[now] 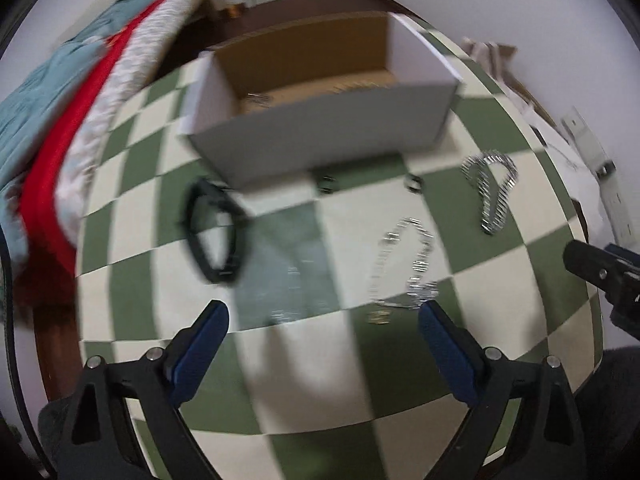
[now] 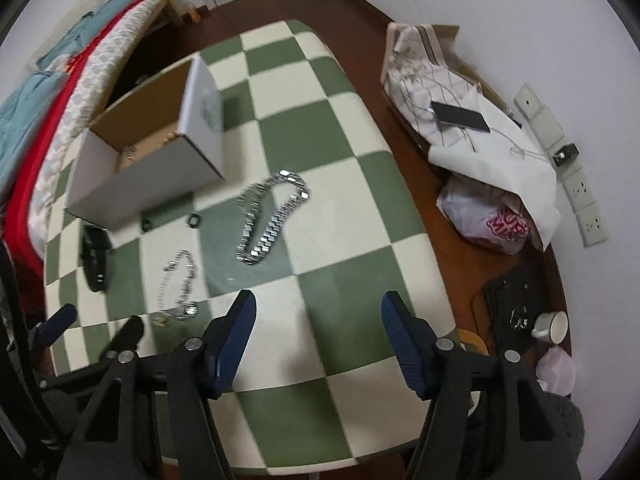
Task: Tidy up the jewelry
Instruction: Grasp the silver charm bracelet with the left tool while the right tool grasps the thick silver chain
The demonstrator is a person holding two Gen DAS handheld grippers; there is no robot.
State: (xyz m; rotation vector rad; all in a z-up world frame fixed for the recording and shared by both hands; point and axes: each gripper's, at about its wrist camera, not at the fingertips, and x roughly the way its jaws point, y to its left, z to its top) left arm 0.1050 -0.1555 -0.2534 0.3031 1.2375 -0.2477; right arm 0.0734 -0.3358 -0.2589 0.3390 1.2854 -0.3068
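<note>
I held both tongs apart and empty: the left gripper (image 1: 322, 330) low over the thin chain (image 1: 404, 264) at frame centre, probably next for the box (image 1: 320, 136) above; the right gripper (image 2: 318, 320) waited below the heavier chain (image 2: 272, 216).

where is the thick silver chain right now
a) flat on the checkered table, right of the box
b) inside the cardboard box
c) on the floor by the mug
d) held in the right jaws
a: the thick silver chain lies looped on the checkered table to the right of the open box, and both the right gripper and left gripper are open and hold nothing.
</note>
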